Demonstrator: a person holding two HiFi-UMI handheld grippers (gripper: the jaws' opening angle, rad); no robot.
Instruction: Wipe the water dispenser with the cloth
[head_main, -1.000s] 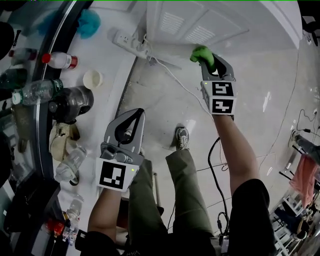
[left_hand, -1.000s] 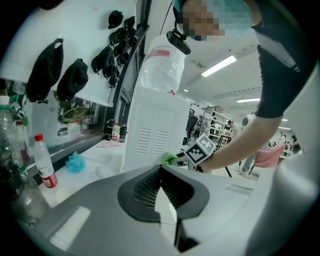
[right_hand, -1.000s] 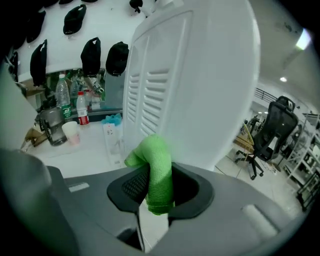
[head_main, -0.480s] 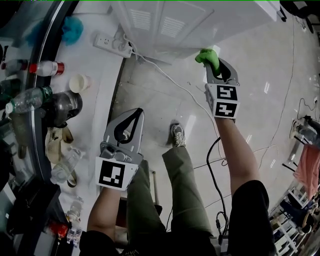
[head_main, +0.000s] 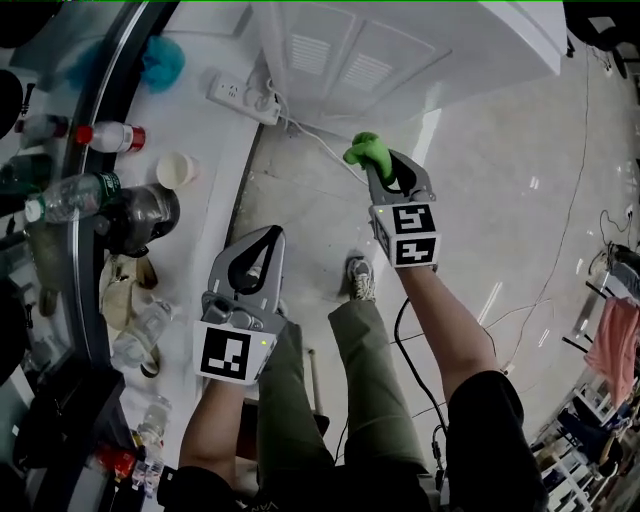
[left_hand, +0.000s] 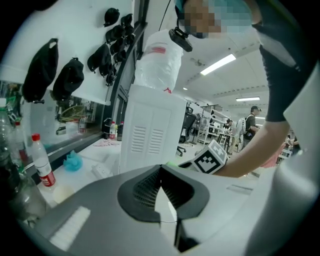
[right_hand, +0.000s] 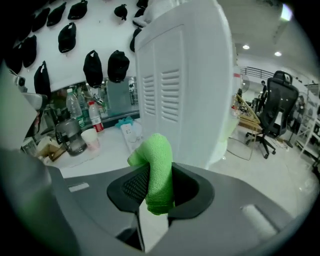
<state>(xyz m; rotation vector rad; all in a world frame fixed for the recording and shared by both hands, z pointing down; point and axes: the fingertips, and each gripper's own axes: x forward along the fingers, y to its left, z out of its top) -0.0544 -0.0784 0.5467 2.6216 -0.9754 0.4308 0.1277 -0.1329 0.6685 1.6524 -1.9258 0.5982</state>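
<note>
The white water dispenser (head_main: 400, 50) stands at the top of the head view, its vented back panel facing me. My right gripper (head_main: 385, 165) is shut on a bright green cloth (head_main: 368, 152), which sticks out past the jaws just below the dispenser's lower edge, with a small gap between them. In the right gripper view the cloth (right_hand: 157, 170) is folded between the jaws, with the dispenser (right_hand: 185, 85) close ahead. My left gripper (head_main: 262, 240) hangs lower left, shut and holding nothing; its view shows the dispenser (left_hand: 150, 135) ahead.
A white ledge (head_main: 215, 130) on the left carries a power strip (head_main: 245, 95), a paper cup (head_main: 176, 170), bottles (head_main: 105, 135) and a dark kettle (head_main: 140, 215). A cable (head_main: 320, 140) runs across the floor. My leg and shoe (head_main: 361, 278) are below. An office chair (right_hand: 272, 117) stands at the right.
My right gripper with the green cloth has moved left and back toward me, away from the dispenser's lower edge. The left gripper has hardly moved.
</note>
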